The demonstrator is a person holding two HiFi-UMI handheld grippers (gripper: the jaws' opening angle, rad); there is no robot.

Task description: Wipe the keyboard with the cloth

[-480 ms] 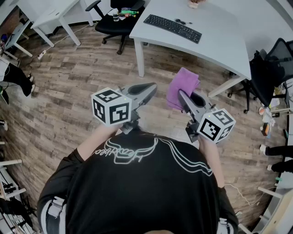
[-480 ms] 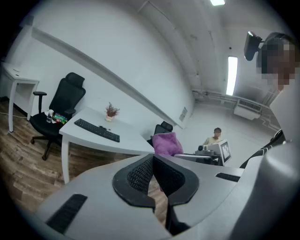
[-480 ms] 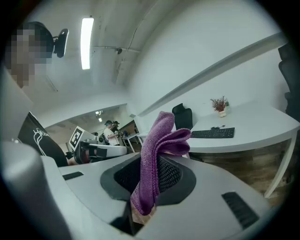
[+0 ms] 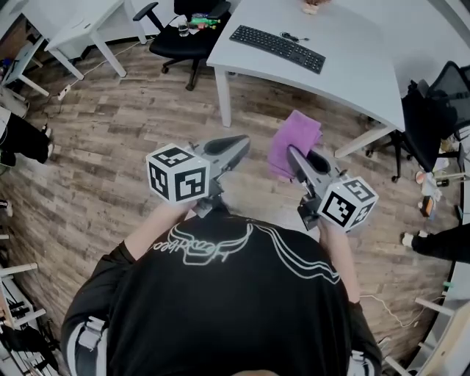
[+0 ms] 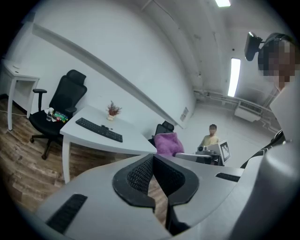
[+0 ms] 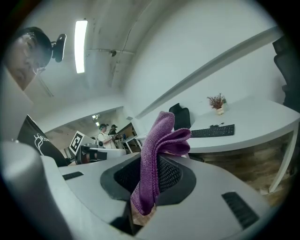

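Left tool jaws together, empty; right tool clamped on cloth.

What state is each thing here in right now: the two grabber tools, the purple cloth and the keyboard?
Left gripper: shut, nothing between its jaws.
Right gripper: shut on the cloth.
Cloth: bunched up, held in the air.
Keyboard: flat on the desk, well away from both grippers.

Two grippers show, the left gripper and the right gripper, with one purple cloth and one keyboard. There are two white desks, the big desk and the small desk, and two black chairs.
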